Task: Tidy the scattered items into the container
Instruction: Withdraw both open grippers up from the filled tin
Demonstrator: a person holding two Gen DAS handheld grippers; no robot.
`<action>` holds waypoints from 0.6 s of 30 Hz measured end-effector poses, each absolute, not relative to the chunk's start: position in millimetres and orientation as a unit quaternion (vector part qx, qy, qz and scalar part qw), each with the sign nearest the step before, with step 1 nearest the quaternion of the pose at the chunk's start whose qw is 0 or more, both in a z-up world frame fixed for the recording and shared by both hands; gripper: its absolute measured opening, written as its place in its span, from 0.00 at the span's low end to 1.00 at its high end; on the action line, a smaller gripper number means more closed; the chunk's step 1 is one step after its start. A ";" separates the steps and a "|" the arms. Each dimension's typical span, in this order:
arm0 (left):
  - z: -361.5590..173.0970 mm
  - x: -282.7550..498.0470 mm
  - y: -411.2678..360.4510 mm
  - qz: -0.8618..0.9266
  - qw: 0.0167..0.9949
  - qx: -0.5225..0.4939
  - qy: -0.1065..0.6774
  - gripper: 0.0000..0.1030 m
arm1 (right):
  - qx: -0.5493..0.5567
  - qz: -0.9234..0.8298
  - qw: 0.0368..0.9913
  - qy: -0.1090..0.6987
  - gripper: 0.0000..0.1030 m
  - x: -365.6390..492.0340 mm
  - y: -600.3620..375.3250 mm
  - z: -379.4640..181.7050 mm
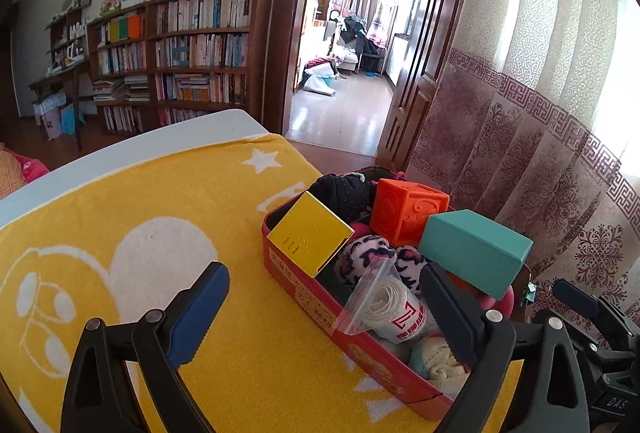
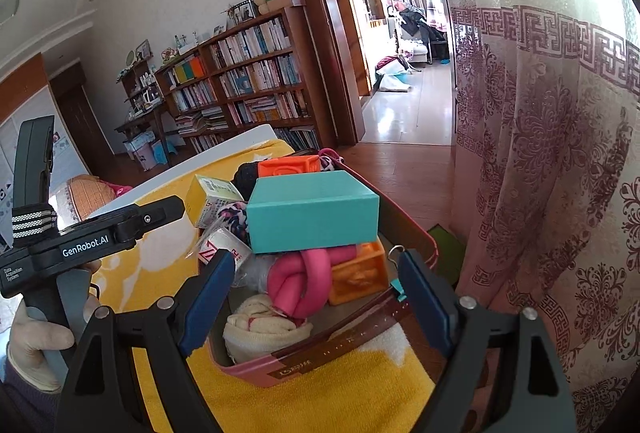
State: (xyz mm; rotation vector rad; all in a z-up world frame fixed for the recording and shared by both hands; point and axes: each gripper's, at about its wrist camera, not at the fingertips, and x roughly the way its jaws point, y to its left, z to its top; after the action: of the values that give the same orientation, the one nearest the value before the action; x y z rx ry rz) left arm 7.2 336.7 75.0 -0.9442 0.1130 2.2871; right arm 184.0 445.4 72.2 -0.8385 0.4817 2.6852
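Observation:
A red tin container [image 1: 380,357] sits on the yellow towel [image 1: 140,233], full of items: a teal box [image 1: 476,249] on top, an orange cube [image 1: 408,211], a yellow box [image 1: 308,233], a bagged roll [image 1: 392,309], socks and dark cloth. In the right wrist view the container [image 2: 320,357] also holds the teal box [image 2: 316,213], a pink knotted tube [image 2: 304,281] and a cream sock [image 2: 260,329]. My left gripper [image 1: 324,313] is open and empty by the tin's near-left side. My right gripper [image 2: 316,301] is open and empty above the tin.
The towel covers a white table [image 1: 160,141]. A patterned curtain [image 1: 540,137] hangs close on the right. A bookshelf [image 1: 180,57] and an open doorway [image 1: 348,33] lie beyond. The left gripper's body [image 2: 80,245] shows in the right wrist view.

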 end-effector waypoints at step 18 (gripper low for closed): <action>80.1 68.2 337.5 0.874 0.316 -0.368 0.031 0.95 | -0.295 0.934 0.130 0.155 0.87 211.2 437.5 71.7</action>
State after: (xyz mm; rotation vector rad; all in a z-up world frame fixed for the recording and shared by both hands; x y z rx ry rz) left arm 68.2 337.5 80.1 -0.9702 0.0817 2.3006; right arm 211.2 437.5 71.7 -0.8565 0.4499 2.7134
